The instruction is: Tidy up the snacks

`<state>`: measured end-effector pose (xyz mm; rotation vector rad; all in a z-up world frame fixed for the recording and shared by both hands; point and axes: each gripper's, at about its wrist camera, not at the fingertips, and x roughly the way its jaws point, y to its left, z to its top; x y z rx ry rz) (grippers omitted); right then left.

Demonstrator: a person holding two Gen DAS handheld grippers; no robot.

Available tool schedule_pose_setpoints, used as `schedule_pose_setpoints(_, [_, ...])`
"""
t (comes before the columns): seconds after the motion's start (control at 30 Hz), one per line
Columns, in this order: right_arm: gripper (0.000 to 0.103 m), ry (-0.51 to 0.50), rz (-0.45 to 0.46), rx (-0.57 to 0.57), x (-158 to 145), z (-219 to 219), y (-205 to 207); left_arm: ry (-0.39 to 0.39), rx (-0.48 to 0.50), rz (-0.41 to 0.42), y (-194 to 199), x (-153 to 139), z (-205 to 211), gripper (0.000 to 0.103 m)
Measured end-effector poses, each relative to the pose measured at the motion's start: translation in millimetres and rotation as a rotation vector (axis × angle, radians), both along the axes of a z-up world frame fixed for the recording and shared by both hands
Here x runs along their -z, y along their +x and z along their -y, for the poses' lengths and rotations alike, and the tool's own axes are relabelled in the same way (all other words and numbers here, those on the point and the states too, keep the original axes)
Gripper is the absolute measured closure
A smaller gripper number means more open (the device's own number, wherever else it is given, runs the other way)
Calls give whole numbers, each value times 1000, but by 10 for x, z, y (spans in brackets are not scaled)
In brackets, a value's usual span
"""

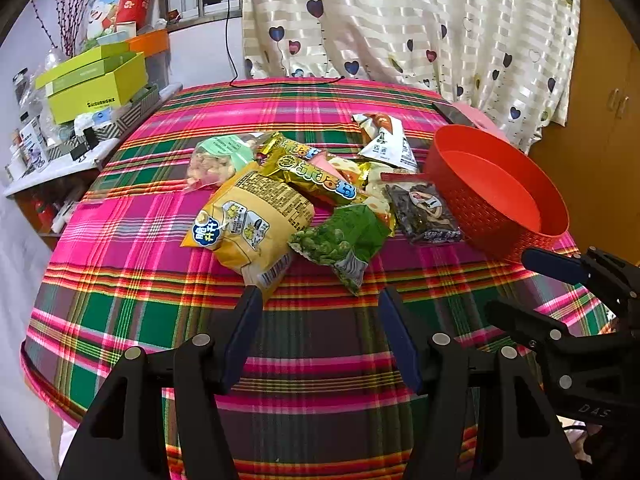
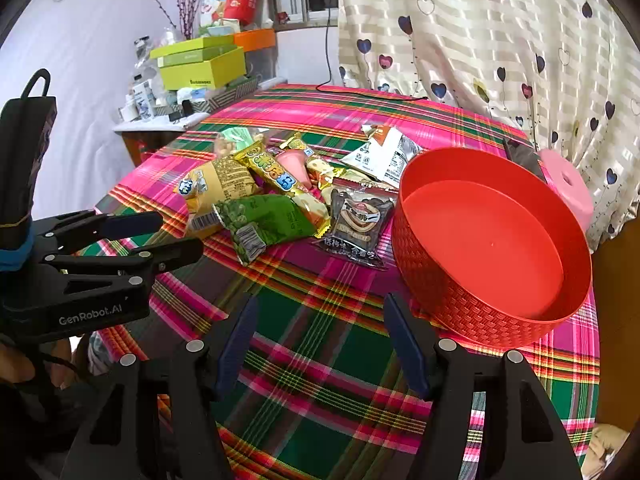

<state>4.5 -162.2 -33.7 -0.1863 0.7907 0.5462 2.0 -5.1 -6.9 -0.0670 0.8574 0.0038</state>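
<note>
A: Left wrist view first, biggest thing down. What fills it?

B: The tabletop, under a pink, green and red plaid cloth. Behind it hangs a cream curtain printed with hearts.

A: And on the cloth?

B: A round red basket with a woven-pattern wall sits at the right side, with nothing inside that I can see. Just left of it lies the pile of snacks, all of it on the cloth and none in the basket.

A: Which packets can you pick out?

B: The largest is a yellow chip bag at the near left of the pile. A green pea packet lies beside it, overlapping its right edge. A gold bar wrapper rests across the top of both. A dark packet lies closest to the basket, touching its wall or nearly so. A white packet sits at the far side, and a clear bag with a pale green label at the far left.

A: The tongs?

B: The left tongs are spread wide with nothing between them, hovering over bare cloth just short of the chip bag's barcode end. The right tongs are likewise spread and hold nothing, over the cloth between the pile and the basket.
</note>
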Motion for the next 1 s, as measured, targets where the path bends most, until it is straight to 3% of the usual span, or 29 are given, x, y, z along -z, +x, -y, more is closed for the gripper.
schedule_pose_setpoints(0.6, [38,0,-7,5,2,-18,9,-76,-36,-13,19,46,-165,42])
schedule_pose_setpoints(1.0, [38,13,-22,2,12,-70,37,-73,-43,-11,25,59,-180,42])
